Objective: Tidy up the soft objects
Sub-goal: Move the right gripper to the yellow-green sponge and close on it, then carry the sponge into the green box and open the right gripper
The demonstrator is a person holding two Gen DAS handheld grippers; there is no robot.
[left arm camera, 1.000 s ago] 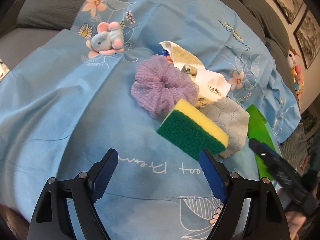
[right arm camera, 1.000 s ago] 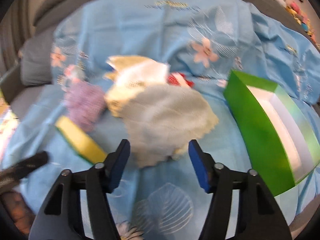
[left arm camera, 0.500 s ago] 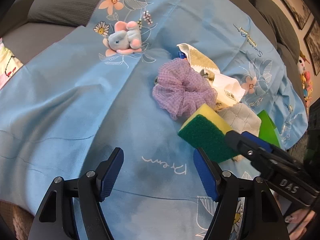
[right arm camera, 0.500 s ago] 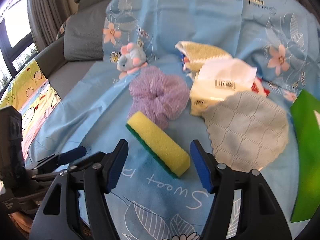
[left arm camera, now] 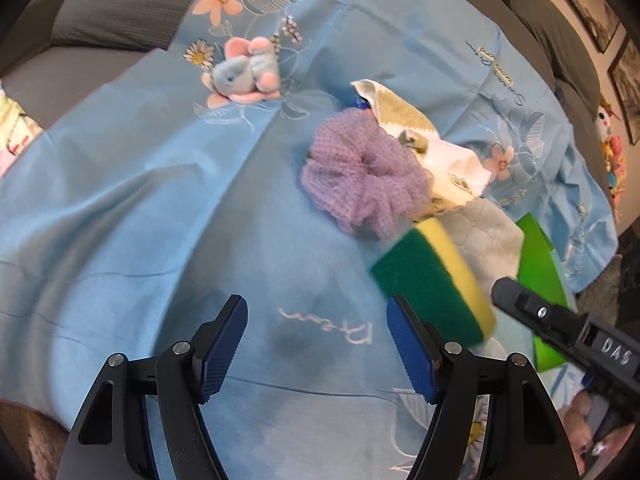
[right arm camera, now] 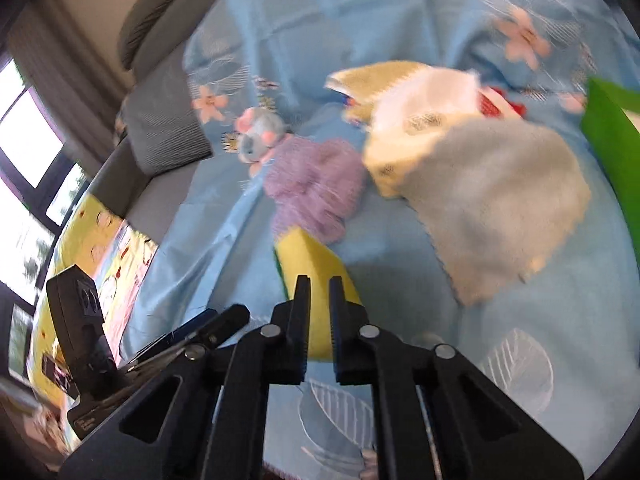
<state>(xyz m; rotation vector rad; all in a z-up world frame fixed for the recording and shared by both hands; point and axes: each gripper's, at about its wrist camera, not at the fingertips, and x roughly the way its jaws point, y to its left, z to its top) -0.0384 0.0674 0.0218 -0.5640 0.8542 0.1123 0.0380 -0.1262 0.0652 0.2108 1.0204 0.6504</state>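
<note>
Yellow-and-green sponge (right arm camera: 316, 276) sits pinched at its near end between the right gripper's (right arm camera: 319, 280) fingers beside the purple scrunchie (left arm camera: 366, 174) on the blue sheet (left arm camera: 140, 200), while the left gripper's (left arm camera: 316, 340) fingers stand wide and empty.

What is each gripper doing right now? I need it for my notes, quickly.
Left gripper: open, holding nothing.
Right gripper: shut on the sponge, pinching its near end.
</note>
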